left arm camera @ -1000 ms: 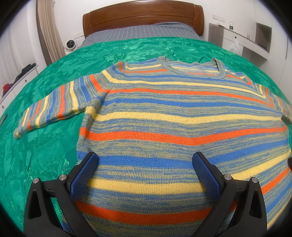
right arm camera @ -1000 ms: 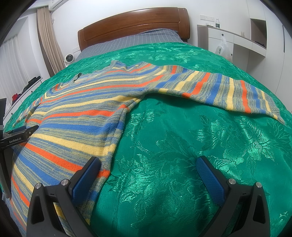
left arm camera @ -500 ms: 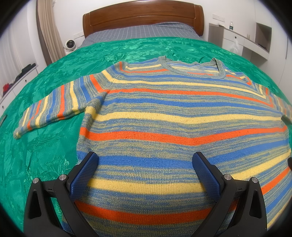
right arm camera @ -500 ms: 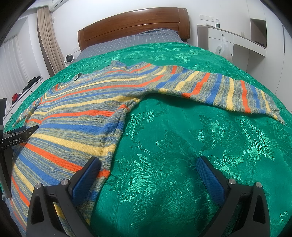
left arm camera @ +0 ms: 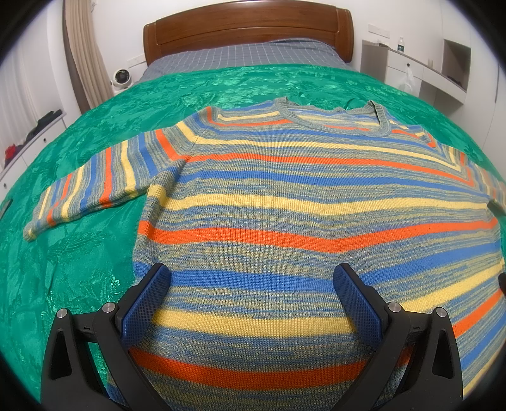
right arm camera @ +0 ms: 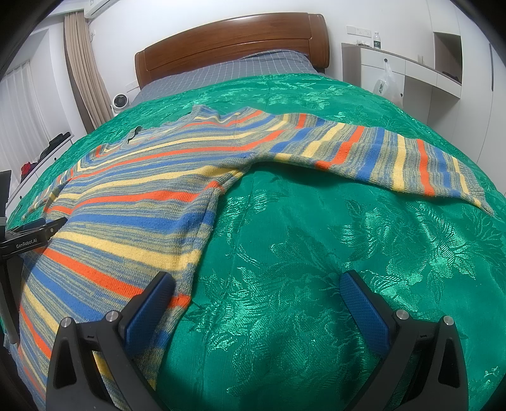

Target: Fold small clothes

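A striped knit sweater (left arm camera: 284,202) in blue, yellow, orange and grey lies flat on the green bedspread (left arm camera: 72,253), collar toward the headboard. Its left sleeve (left arm camera: 95,186) stretches out to the left. In the right wrist view the sweater body (right arm camera: 132,215) fills the left side and its right sleeve (right arm camera: 379,158) runs out to the right. My left gripper (left arm camera: 251,284) hovers open over the lower body of the sweater. My right gripper (right arm camera: 256,291) is open over the bedspread (right arm camera: 316,284), with its left finger (right arm camera: 148,306) above the sweater's side edge. Neither holds anything.
A wooden headboard (left arm camera: 246,28) and grey checked bedding (left arm camera: 240,53) lie at the far end. A small white fan (left arm camera: 120,77) stands at the back left. White cabinets (right arm camera: 408,72) with a hanging plastic bag are on the right. The left gripper's body (right arm camera: 28,237) shows at the right view's left edge.
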